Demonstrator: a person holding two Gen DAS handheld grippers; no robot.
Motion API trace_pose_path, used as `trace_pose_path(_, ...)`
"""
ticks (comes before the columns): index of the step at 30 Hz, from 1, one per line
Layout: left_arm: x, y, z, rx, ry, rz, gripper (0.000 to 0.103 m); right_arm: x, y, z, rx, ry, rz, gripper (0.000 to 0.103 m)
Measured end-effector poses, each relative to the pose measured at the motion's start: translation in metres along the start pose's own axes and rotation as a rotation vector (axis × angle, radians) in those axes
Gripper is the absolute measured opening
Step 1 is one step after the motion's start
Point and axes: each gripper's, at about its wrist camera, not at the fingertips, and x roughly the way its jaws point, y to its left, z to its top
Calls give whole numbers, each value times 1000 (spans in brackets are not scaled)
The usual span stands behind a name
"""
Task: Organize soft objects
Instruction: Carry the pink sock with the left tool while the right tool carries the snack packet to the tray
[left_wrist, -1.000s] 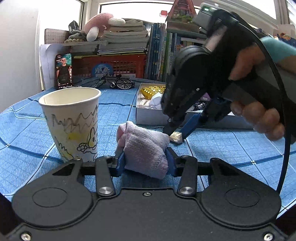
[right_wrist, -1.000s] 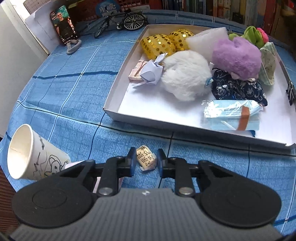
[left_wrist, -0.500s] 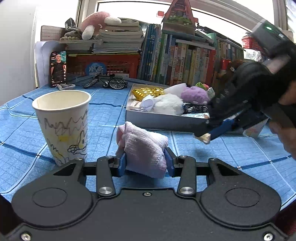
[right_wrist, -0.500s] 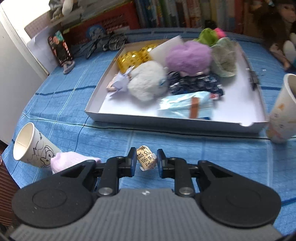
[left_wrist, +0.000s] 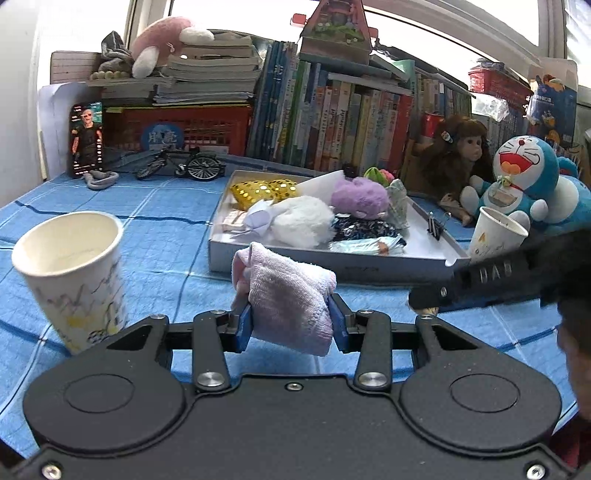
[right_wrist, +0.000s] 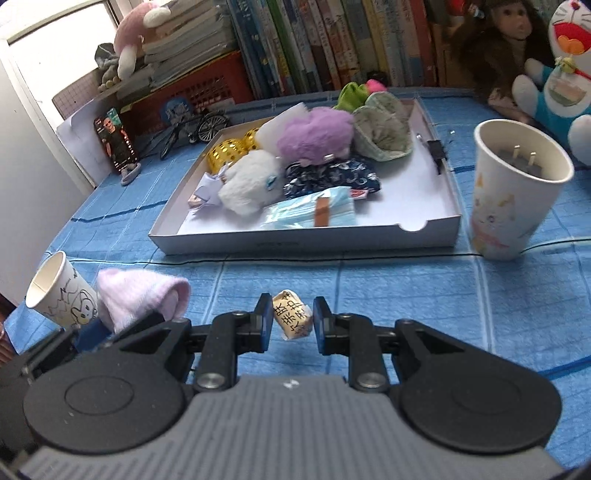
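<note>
My left gripper (left_wrist: 291, 321) is shut on a folded pale pink cloth (left_wrist: 288, 295), held above the blue tablecloth; the cloth also shows in the right wrist view (right_wrist: 144, 295). My right gripper (right_wrist: 291, 325) is shut on a small wrapped candy (right_wrist: 293, 319) with printed characters. A white tray (right_wrist: 306, 245) ahead holds several soft things: a white plush (right_wrist: 251, 181), a purple plush (right_wrist: 314, 136), gold sequin pouches (right_wrist: 225, 155), a dark floral cloth (right_wrist: 332, 177) and a blue mask pack (right_wrist: 314, 210). The right gripper appears at the right of the left wrist view (left_wrist: 424, 301).
A doodled paper cup (left_wrist: 74, 280) stands at the left. Another paper cup (right_wrist: 517, 188) with a plug inside stands right of the tray. A monkey doll (left_wrist: 454, 155) and a Doraemon plush (left_wrist: 528, 173) sit at the back right. Books, a red crate (left_wrist: 184, 129) and a toy bicycle (left_wrist: 181, 166) line the back.
The right gripper has swung right and back from the tray with the candy, its view tilting up. The left gripper has lifted the pink cloth slightly.
</note>
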Motion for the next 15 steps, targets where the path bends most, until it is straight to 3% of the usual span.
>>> trace_pose_path(15,18,-25,25,30,-1,-19,40,-20,-15,-11,-73,-139,-53,29)
